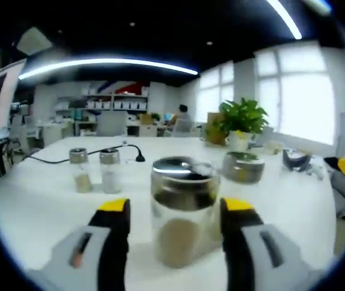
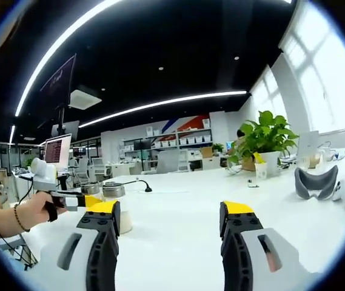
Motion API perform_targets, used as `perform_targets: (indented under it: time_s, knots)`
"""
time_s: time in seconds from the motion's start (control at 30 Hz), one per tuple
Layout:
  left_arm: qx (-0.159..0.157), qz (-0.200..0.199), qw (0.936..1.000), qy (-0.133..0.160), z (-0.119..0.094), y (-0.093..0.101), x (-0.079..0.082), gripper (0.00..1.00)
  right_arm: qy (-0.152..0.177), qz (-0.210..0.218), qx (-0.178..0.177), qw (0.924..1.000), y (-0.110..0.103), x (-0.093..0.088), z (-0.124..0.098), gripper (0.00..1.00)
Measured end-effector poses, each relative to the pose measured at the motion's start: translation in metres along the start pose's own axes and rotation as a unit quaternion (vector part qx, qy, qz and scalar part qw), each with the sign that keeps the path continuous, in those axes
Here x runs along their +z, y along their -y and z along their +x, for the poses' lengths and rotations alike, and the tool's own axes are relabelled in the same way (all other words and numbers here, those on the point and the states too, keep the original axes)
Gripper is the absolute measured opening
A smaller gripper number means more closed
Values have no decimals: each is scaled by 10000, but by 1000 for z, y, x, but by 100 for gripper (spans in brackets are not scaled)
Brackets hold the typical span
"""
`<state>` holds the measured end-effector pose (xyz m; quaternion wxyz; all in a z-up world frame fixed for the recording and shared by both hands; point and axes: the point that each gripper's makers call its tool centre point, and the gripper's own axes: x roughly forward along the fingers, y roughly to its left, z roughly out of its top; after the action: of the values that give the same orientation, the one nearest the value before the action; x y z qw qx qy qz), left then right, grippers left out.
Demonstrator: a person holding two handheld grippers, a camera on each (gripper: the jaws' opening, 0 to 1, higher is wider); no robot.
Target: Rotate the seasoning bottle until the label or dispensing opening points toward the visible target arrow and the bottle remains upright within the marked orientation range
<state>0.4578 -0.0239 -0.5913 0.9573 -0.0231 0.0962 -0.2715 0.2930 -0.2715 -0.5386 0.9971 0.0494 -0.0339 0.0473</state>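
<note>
Left gripper (image 1: pixel 175 233) stands wide around the seasoning bottle (image 1: pixel 183 209), jaws not touching; an off-centre squeeze could tip it. Right gripper (image 2: pixel 170 233) hangs wide, empty.

A white worktop (image 1: pixel 39 200) carries a glass seasoning bottle (image 1: pixel 183 212) at centre frame, two small shakers (image 1: pixel 93 170) left of it, a black cable (image 1: pixel 69 157), a round tin (image 1: pixel 243 167) and a potted plant (image 1: pixel 242 124) at upper right.

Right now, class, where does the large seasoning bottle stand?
In the left gripper view, the seasoning bottle stands upright on the white table, between the left gripper fingers.
</note>
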Motion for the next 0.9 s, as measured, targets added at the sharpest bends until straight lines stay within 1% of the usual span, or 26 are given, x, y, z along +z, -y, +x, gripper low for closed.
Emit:
perform_targets:
  time_s: [0.07, 0.1, 0.17, 0.2, 0.23, 0.27, 0.3, 0.33, 0.37, 0.4, 0.43, 0.47, 0.5, 0.53, 0.57, 0.6, 0.63, 0.67, 0.7, 0.73, 0.77, 0.8, 0.83, 0.87, 0.9]
  knots:
    - [-437, 44, 9990, -76, -2, 5, 1, 71, -8, -1, 25, 10000, -1, 0, 0, 69]
    - [-570, 102, 9982, -147, -4, 4, 0, 73, -27, 5, 20, 10000, 0, -1, 0, 70]
    - [-690, 284, 9969, -252, -7, -6, -2, 70, -48, 1, -3, 10000, 1, -2, 0, 70]
    - [-873, 285, 9953, -291, -7, -7, -3, 70, -46, -3, -11, 10000, 2, -2, 0, 70]
    - [-1174, 220, 9923, -312, -8, -6, -3, 70, -44, -6, -14, 10000, 2, -2, -1, 70]
    - [-1529, 164, 9877, -273, -9, -3, -1, 69, -35, -12, -18, 10000, 2, -2, -1, 70]
    - [-1891, 147, 9816, -215, -9, 0, 1, 67, -22, -17, -23, 10000, 3, -1, -1, 70]
    - [-2166, 173, 9757, -276, -9, 0, -1, 64, -15, -19, -25, 10000, 3, 0, -1, 70]
    - [-2392, 339, 9695, -416, -10, -2, -6, 62, -16, -16, -25, 10000, 3, 0, -1, 70]
    - [-2640, 550, 9622, -389, -10, 0, -8, 62, -26, -13, -21, 10000, 3, -1, -1, 70]
    - [-2927, 798, 9519, -423, -12, 3, -12, 62, -56, -24, -30, 10000, 4, -2, -1, 70]
    - [-3237, 1090, 9392, -360, -15, 8, -14, 63, -92, -58, -31, 9999, 4, -3, -1, 69]
    - [-3318, 1229, 9346, -364, -15, 9, -14, 68, -102, -73, -36, 9999, 5, -4, -1, 69]
    - [-3343, 1302, 9325, -423, -14, 9, -16, 74, -102, -90, -46, 9999, 5, -4, -1, 69]
    - [-3497, 1357, 9261, -411, -13, 12, -15, 81, -96, -102, -55, 9999, 6, -4, -1, 69]
    - [-3683, 1279, 9198, -448, -13, 16, -15, 89, -96, -105, -64, 9999, 7, -4, 0, 69]
    - [-3847, 1226, 9134, -516, -12, 17, -16, 91, -101, -96, -69, 9999, 8, -4, 0, 69]
    - [-4037, 1261, 9047, -523, -11, 19, -16, 90, -104, -87, -62, 9999, 8, -5, 0, 69]
    - [-4220, 1309, 8961, -423, -11, 21, -13, 87, -111, -82, -47, 9999, 8, -5, 0, 69]
    - [-4358, 1361, 8886, -441, -11, 23, -13, 85, -124, -85, -28, 9999, 7, -6, 0, 69]
    - [-4413, 1365, 8856, -489, -8, 22, -13, 84, -137, -86, -14, 9999, 7, -6, 0, 69]
    - [-4537, 1254, 8811, -453, -8, 26, -10, 81, -143, -89, -3, 9999, 6, -7, 0, 69]
    - [-4592, 1227, 8787, -443, -6, 27, -8, 79, -138, -114, 8, 9998, 6, -6, 0, 69]
    - [-4578, 1326, 8780, -441, -2, 27, -9, 79, -141, -147, 20, 9998, 6, -6, 0, 69]
    - [-4610, 1529, 8730, -441, 0, 26, -12, 79, -140, -166, 29, 9998, 5, -5, 0, 69]
